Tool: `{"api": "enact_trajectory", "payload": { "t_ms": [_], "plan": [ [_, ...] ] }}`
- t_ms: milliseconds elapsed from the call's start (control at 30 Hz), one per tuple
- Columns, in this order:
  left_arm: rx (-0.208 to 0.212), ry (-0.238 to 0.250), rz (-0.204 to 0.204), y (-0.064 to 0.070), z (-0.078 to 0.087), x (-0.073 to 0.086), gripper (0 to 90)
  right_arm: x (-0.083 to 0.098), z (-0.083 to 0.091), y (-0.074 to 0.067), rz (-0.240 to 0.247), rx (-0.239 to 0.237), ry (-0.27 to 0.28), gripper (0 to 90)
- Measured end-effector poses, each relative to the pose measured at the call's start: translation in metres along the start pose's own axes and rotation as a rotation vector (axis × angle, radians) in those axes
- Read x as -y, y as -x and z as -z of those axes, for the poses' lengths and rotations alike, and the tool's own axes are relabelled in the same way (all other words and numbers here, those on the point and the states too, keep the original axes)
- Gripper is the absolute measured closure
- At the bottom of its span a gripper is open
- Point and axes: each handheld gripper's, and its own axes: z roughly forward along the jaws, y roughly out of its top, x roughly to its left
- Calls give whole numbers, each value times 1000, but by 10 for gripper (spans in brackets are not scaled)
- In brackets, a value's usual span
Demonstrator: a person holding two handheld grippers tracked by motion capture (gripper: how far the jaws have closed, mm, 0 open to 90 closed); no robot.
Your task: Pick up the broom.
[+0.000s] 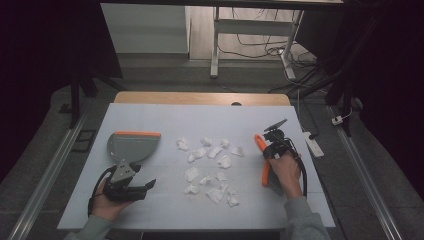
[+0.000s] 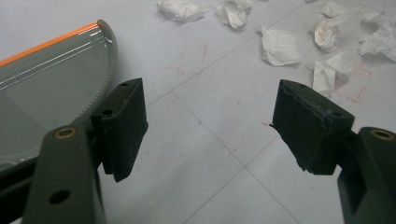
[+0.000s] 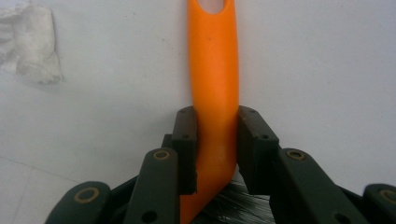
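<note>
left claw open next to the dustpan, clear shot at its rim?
Probably yes. The left claw stands open, nothing between its jaws, and the dustpan lies right beside it on bare table; the paper scraps lie farther off.

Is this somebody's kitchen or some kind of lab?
Probably a lab or workshop, not a kitchen. The white table stands on a bare floor among loose cables and a power strip, and the person works with hand-held grippers, like the right gripper.
</note>
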Motion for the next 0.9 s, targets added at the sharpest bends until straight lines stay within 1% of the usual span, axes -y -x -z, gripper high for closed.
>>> {"api": "enact_trajectory", "payload": {
  "t_ms": [67,133,200,233,267,333,367,400,433,467,500,533,667,733,800,833,900],
  "plan": [
    [0,3,2,-1,1,0,274,1,1,1,6,-6,10,708],
    [-3,8,6,-2,2,1,274,3,1,4,5,-31,23,708],
    [-4,9,7,-2,2,1,275,5,4,8,2,-59,24,709],
    [-6,10,12,-4,3,2,276,7,8,11,-2,-88,37,708],
    [-5,11,14,-4,3,2,276,7,11,13,-2,-102,53,708],
    [-8,11,17,-5,3,2,276,11,22,19,-12,-130,102,709],
    [-7,13,18,-5,3,2,277,14,27,22,-9,-146,128,709],
    [-8,14,16,-4,4,2,277,16,31,25,-15,-174,143,709],
    [-8,17,14,-4,4,2,277,20,36,29,-18,-204,173,709],
    [-8,20,12,-4,4,2,277,22,38,31,-18,-217,192,709],
    [-8,20,12,-4,4,2,277,22,38,31,-18,-217,192,709],
    [-9,23,10,-3,4,1,277,26,44,36,-17,-258,232,709],
    [-10,27,11,-4,5,1,278,29,51,41,-19,-305,292,710],
    [-10,28,11,-4,5,2,278,30,54,43,-23,-344,332,710],
    [-12,31,10,-4,5,2,278,31,58,46,-29,-393,367,710],
    [-14,33,10,-4,5,2,278,33,60,48,-30,-421,407,710],
    [-13,36,13,-5,5,1,279,34,63,52,-38,-449,459,709]
  ]
}}
